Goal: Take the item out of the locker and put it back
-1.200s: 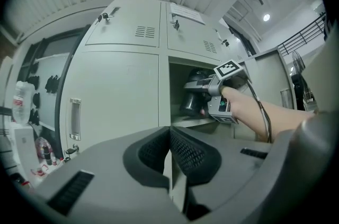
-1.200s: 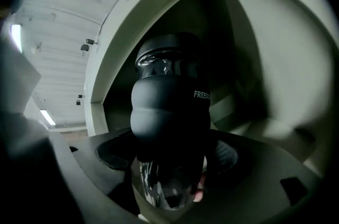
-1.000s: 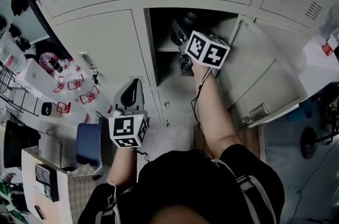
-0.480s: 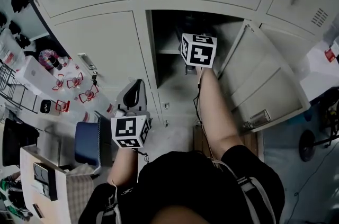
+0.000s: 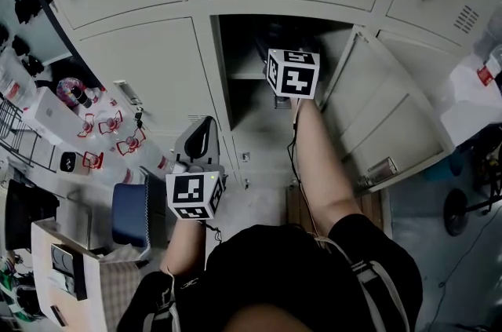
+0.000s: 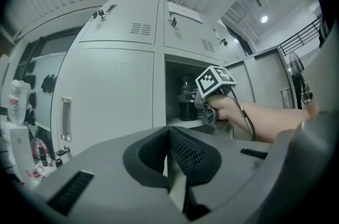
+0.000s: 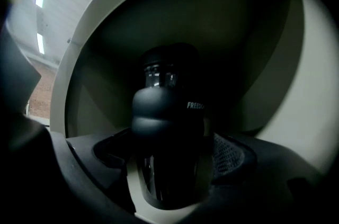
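Right gripper [image 7: 170, 153] fingers just opened; black bottle [image 7: 167, 106] between them, slim gaps either side, near shelf [image 7: 131, 181] edge. Left gripper [image 6: 170, 157] fingers closed, empty.

Locker [image 5: 241, 48] mouth: standing free in front, its open door [image 5: 384, 114] swinging wide to the right.
Inside: bottle [image 7: 169, 112] is sitting between the right gripper [image 7: 169, 154] jaws, which have just been opening, leaving little room either side.
Left: closed door [image 6: 106, 90] is blocking the way ahead of the left gripper [image 6: 170, 135].
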`<state>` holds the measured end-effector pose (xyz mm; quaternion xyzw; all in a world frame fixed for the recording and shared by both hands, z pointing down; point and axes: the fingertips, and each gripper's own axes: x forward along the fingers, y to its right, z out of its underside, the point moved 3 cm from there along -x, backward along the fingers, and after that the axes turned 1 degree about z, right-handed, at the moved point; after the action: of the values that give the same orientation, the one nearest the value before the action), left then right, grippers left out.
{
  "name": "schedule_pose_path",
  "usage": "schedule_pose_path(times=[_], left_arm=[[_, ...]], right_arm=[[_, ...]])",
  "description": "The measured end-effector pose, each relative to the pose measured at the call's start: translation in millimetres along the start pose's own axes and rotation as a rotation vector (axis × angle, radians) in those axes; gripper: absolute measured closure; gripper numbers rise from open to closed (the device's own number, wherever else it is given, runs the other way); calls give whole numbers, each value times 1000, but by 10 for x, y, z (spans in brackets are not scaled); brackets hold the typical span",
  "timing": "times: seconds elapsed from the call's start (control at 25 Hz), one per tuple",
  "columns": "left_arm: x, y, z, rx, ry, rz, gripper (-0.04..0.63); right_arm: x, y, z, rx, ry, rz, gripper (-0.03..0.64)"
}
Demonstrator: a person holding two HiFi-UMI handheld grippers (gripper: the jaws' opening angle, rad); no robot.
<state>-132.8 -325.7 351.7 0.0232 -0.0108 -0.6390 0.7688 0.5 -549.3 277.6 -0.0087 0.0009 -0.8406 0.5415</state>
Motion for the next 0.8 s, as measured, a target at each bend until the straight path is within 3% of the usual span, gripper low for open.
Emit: schedule_pose_path(times=[0.24,0.32,0.4,0.48,0.8], left_arm=[[-37,-9,-34,-4,5,-11,583],[-40,9,-16,-7,1,-10,583],[-39,38,18,-13,-6,-6,583],[-31,70,45,-18,-14,-1,583],[37,305,115,-24,-34,43,583]], right_arm=[[-398,-52,-190,-21,103,-25,173],[-644,-169,-196,-80,131,-66,293],[-937,-259,-152,-130,179,-63,494],[-1198,-317,-55,-130,214,-59,601],[-1760,-301,576,65,167,-127,603]])
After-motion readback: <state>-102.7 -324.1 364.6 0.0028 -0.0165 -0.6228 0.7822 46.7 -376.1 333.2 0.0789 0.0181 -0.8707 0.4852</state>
